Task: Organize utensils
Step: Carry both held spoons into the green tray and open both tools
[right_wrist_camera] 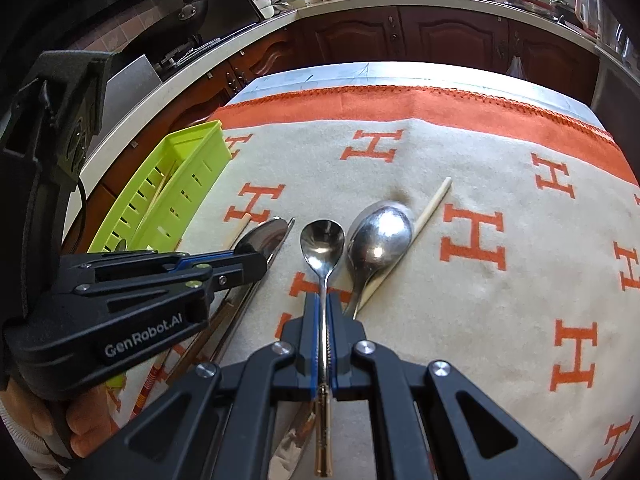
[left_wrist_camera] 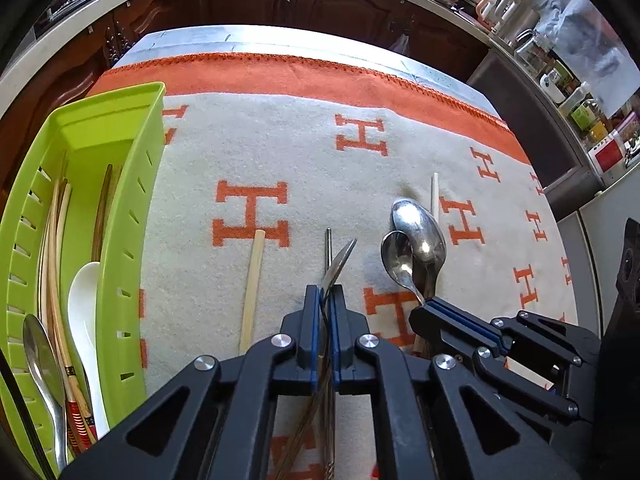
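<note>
My left gripper point(left_wrist_camera: 325, 294) is shut on a metal spoon point(left_wrist_camera: 340, 262) seen edge-on, held just above the blanket; it also shows in the right wrist view point(right_wrist_camera: 260, 262). My right gripper point(right_wrist_camera: 323, 300) is shut on the handle of a small steel spoon point(right_wrist_camera: 322, 240), its bowl pointing forward. A larger steel spoon point(right_wrist_camera: 380, 236) lies beside it over a pale chopstick point(right_wrist_camera: 434, 200). A green slotted tray point(left_wrist_camera: 132, 216) at the left holds chopsticks, a white spoon point(left_wrist_camera: 82, 312) and a metal spoon point(left_wrist_camera: 42, 364).
A cream blanket with orange H marks point(left_wrist_camera: 256, 148) covers the table. A wooden chopstick point(left_wrist_camera: 252, 284) and a thin metal chopstick point(left_wrist_camera: 328, 246) lie on it near my left gripper. More chopsticks lie under the left gripper point(right_wrist_camera: 208, 340). Dark kitchen cabinets point(right_wrist_camera: 440, 36) stand behind.
</note>
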